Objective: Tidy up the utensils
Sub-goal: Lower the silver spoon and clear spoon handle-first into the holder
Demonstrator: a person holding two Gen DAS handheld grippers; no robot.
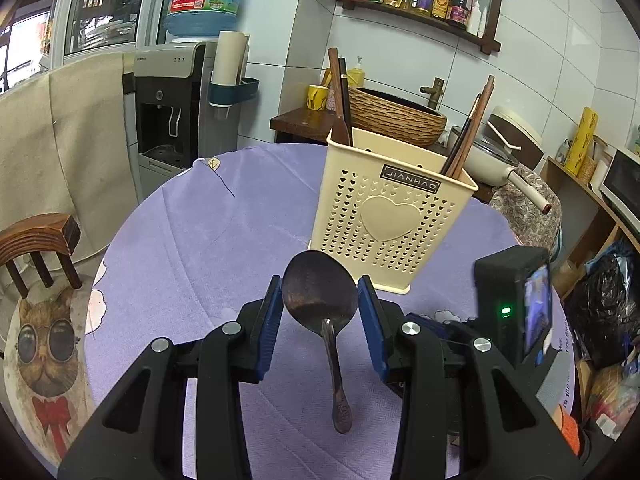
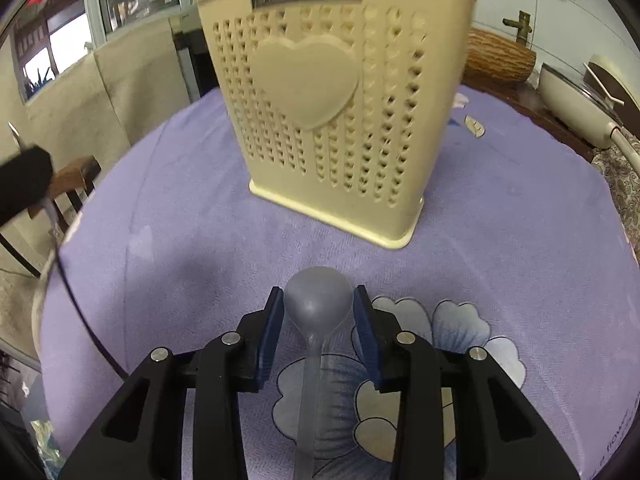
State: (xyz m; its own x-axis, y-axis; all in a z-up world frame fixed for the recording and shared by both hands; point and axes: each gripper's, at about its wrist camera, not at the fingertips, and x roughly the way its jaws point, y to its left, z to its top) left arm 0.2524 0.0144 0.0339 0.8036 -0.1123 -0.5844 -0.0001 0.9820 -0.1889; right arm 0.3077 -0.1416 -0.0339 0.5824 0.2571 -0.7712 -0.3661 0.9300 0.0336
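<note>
So the utensil holder (image 1: 390, 216) stands on the bench (image 1: 192, 240), with chopsticks (image 1: 468, 136) in its right compartment and a couple of handles in the back left. A dark spoon (image 1: 320, 292) sits between the left gripper (image 1: 320, 300) jaws just before the holder; a clear spoon (image 2: 318, 300) between the right gripper (image 2: 318, 304) jaws, likewise in front of it.

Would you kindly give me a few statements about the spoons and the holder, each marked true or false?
1. The left gripper holds a dark wooden spoon by its bowl. True.
2. The right gripper holds a fork. False: a translucent spoon.
3. The cream holder lies on its side. False: it stands upright.
4. Chopsticks already stand in the holder. True.
5. The tablecloth is purple. True.
</note>
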